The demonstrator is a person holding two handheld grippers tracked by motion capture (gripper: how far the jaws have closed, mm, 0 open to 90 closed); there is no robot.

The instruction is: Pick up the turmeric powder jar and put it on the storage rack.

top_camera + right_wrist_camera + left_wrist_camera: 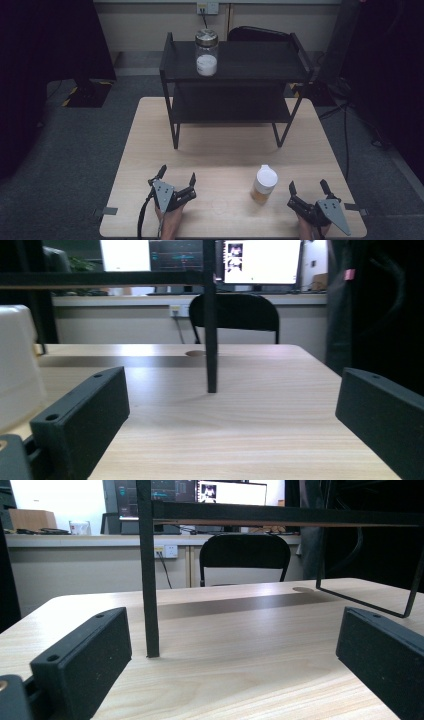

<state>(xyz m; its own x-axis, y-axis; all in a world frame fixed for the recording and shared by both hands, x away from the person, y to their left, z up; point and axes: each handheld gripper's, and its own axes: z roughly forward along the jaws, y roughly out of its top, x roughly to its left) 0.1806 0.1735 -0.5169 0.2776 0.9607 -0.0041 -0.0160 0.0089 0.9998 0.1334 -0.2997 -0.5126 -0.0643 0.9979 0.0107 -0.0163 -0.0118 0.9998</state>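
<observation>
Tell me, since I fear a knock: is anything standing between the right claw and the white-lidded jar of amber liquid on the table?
Nothing visible does. The right claw rests open on the light wooden table, and the white-lidded jar of amber liquid stands just to its left, bare tabletop between them.

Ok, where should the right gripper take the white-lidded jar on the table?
Grip the jar around its round body, below the white lid, coming level from its right, where the open right gripper already sits. It stands upright and apart from the shelf, so a side grip looks easiest; the wider lid should help stop slipping.
</observation>
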